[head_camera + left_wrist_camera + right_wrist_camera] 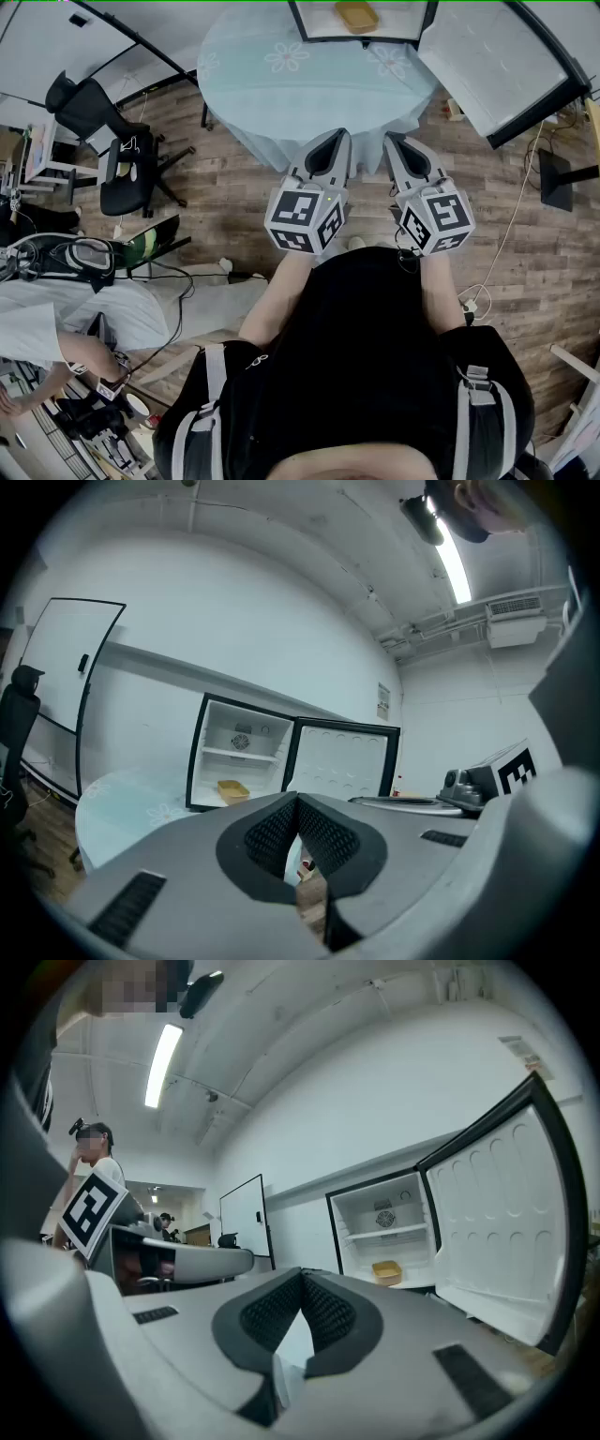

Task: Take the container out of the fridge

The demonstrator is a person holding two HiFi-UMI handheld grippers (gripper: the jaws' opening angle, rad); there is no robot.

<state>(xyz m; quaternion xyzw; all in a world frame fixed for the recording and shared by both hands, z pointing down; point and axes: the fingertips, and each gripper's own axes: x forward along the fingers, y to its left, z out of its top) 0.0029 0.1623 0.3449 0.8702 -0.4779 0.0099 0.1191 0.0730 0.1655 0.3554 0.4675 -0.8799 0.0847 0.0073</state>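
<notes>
A small fridge [361, 21] stands open on a round table with a pale blue cloth [281, 84], its door [497, 66] swung out to the right. A shallow yellow container [356, 15] lies on the fridge floor; it also shows as the container [232, 789] and the container [386, 1271]. My left gripper [330, 141] and right gripper [398, 142] hang side by side over the wooden floor, short of the table's near edge and well apart from the fridge. The left gripper [297, 801] and the right gripper [302, 1277] are both shut, tips touching, with nothing between them.
A black office chair [112, 141] stands at the left beside a whiteboard [56, 37]. A person in white [56, 328] sits at the lower left among cables and gear. Another person [94, 1157] stands far behind. A cable [511, 225] trails over the floor at the right.
</notes>
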